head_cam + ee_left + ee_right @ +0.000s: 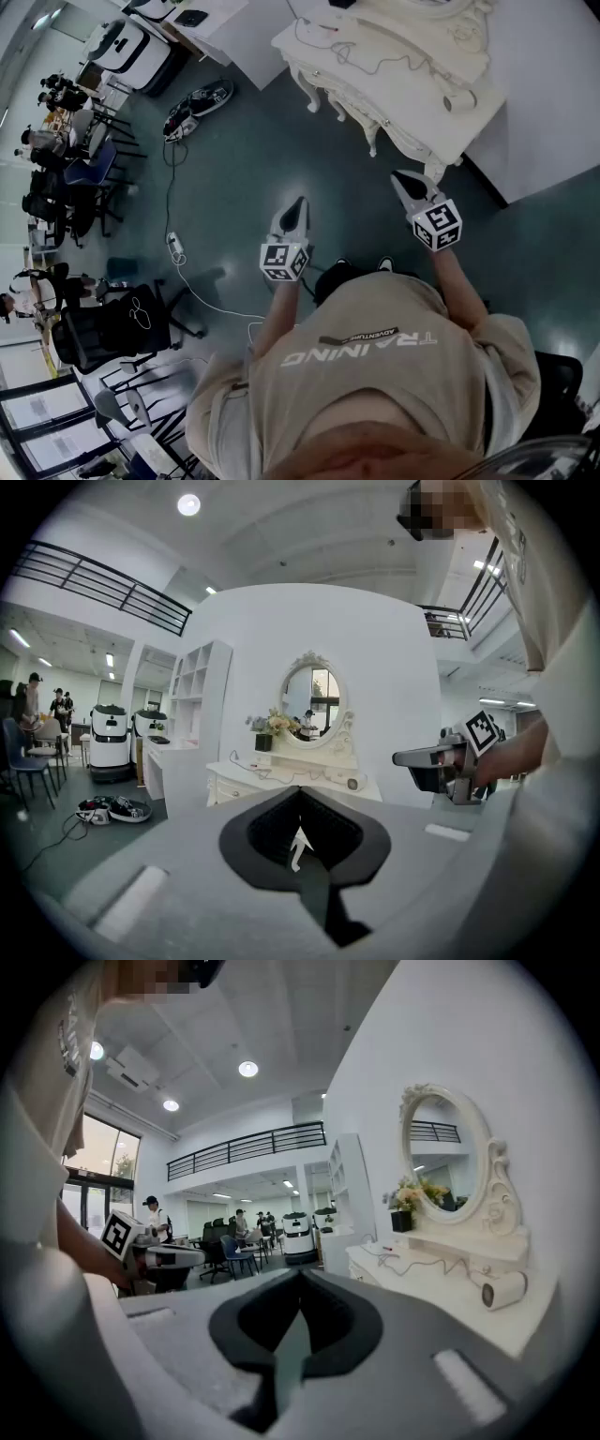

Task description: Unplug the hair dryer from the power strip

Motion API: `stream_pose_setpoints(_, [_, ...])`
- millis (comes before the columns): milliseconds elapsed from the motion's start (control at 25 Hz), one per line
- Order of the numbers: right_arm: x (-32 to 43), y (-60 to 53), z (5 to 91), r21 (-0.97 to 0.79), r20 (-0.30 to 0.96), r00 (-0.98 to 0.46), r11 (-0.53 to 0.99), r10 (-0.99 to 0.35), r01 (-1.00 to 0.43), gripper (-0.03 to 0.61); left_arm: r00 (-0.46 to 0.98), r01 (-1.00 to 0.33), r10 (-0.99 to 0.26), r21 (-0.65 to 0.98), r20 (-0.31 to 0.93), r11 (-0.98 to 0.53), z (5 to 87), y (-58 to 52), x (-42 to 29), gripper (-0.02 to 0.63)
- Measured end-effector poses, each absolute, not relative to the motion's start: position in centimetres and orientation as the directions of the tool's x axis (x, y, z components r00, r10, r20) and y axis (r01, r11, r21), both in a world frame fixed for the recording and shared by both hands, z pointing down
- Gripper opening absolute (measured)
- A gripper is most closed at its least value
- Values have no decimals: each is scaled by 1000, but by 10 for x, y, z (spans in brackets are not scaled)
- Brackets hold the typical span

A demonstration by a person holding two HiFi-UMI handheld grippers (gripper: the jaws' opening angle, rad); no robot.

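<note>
A white hair dryer (pixel 459 98) lies at the right end of an ornate white dressing table (pixel 412 131), and its thin cord (pixel 370 58) runs left across the top. I cannot make out the power strip on the table. In the right gripper view the hair dryer (pixel 503 1290) rests below the oval mirror (pixel 441 1162); in the left gripper view the hair dryer (pixel 354 782) is small and far off. My left gripper (pixel 296 204) and right gripper (pixel 401 176) are held in the air short of the table, both shut and holding nothing.
A white cable and a socket block (pixel 174 247) lie on the dark floor at left. Black office chairs (pixel 112 323) stand at lower left. Some equipment (pixel 197 105) lies on the floor, with white machines (pixel 131 42) behind it. People sit at the far left.
</note>
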State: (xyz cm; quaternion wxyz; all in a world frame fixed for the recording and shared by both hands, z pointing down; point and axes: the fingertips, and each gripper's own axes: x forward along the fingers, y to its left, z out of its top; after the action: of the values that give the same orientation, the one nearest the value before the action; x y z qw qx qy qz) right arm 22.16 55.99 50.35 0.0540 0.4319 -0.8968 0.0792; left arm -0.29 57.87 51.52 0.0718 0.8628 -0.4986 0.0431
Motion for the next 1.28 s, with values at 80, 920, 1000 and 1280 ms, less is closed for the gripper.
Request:
stream_pose_setpoints(80, [212, 565, 504, -87, 165, -644, 639, -747, -764, 5, 491, -871, -859, 59, 145, -488, 515, 580, -5, 5])
stream_pose_setpoints(920, [131, 542, 549, -175, 224, -728, 708, -648, -684, 5, 528, -849, -811, 121, 250, -515, 546, 573, -29, 5])
stream_pose_setpoints(1000, [108, 531, 555, -187, 239, -723, 700, -648, -689, 5, 530, -848, -809, 147, 254, -509, 558, 565, -50, 5])
stream_pose_setpoints(1280, [53, 453, 535, -135, 269, -673, 665, -689, -734, 5, 573, -819, -790, 156, 217, -552, 552, 473, -119, 6])
